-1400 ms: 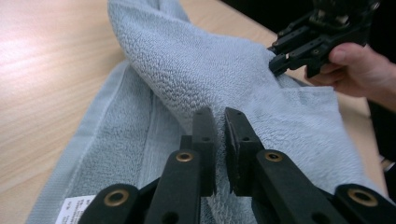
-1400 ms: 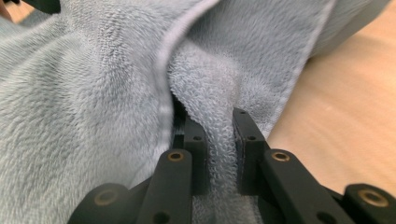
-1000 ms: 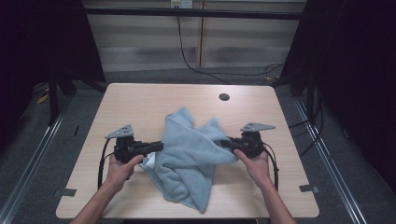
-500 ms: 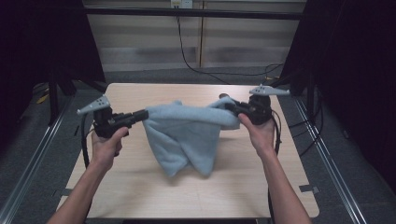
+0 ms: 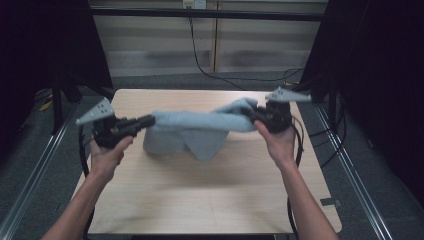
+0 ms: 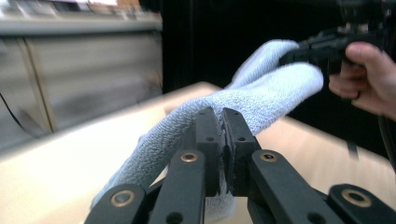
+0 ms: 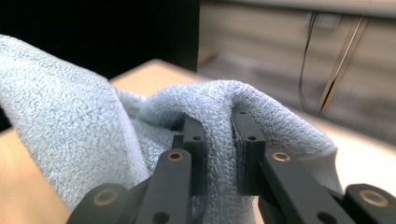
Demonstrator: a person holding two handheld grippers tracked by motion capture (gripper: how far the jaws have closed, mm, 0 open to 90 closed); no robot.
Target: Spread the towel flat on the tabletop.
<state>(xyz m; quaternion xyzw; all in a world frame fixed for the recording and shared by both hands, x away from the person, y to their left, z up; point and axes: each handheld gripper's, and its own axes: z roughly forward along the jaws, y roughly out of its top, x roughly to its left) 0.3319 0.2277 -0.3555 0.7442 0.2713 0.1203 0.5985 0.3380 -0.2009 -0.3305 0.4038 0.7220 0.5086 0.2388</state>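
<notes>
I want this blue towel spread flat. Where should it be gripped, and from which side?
Grip the towel at its two upper end corners, coming in from the left and right sides, probably: it hangs stretched between the left claw and right claw, its middle sagging toward the table.

The tabletop [image 5: 210, 190] is evenly lit from above, its surroundings dark. Both gripper views blur the far background; soft shadows lie below the towel [image 5: 195, 130].

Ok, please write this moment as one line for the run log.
left gripper: shut on towel | right gripper: shut on towel | towel: stretched between both, above table
</notes>
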